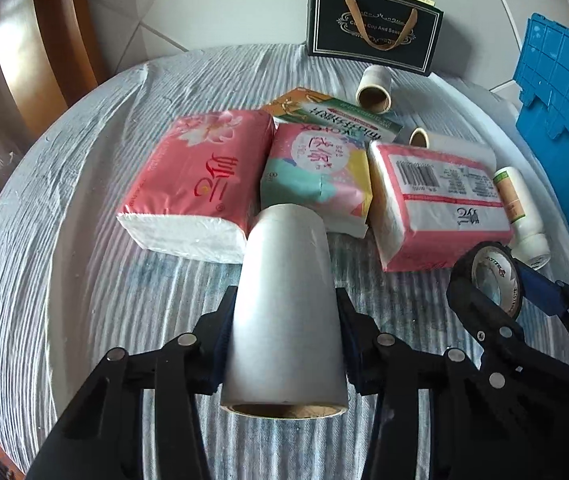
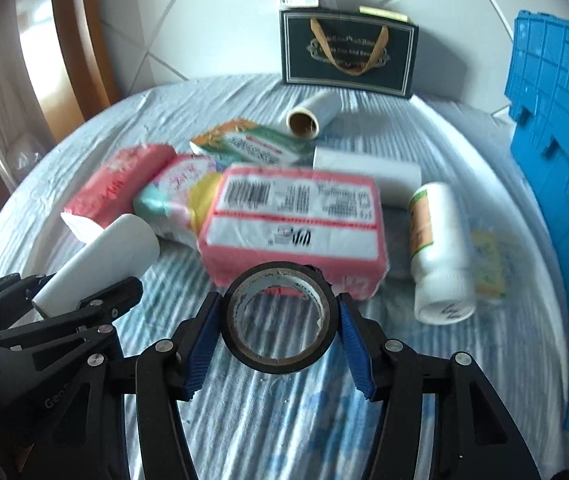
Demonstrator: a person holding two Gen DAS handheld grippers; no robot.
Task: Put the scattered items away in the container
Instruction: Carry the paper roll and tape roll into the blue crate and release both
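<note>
Left gripper (image 1: 284, 320) pinches a white film roll (image 1: 284, 300), pads on both its sides, roll lifted off the striped cloth (image 1: 64, 240). Landmark: barcode tissue pack (image 1: 440, 200). Left of it a pastel pack (image 1: 316, 176), further left a pink flower pack (image 1: 196, 184); behind it a green box (image 1: 344, 118) and a cardboard-core roll (image 1: 374, 88). White bottle (image 1: 520, 212) lies just right of the pack, blue crate (image 1: 560, 120) further right, off the cloth. Black gift bag (image 1: 372, 28) well behind. Right gripper (image 1: 500, 284) near the pack's front right corner, clamping black tape

Right wrist view: right gripper (image 2: 280, 320) squeezes a black tape roll (image 2: 280, 320) between blue pads (image 2: 200, 344), just in front of the barcode tissue pack (image 2: 296, 216). White bottle (image 2: 440, 252) right of pack, blue crate (image 2: 556, 160) far right. Left gripper (image 2: 56, 308) with white roll (image 2: 104, 256) left of pack. Picture a bit blurred
</note>
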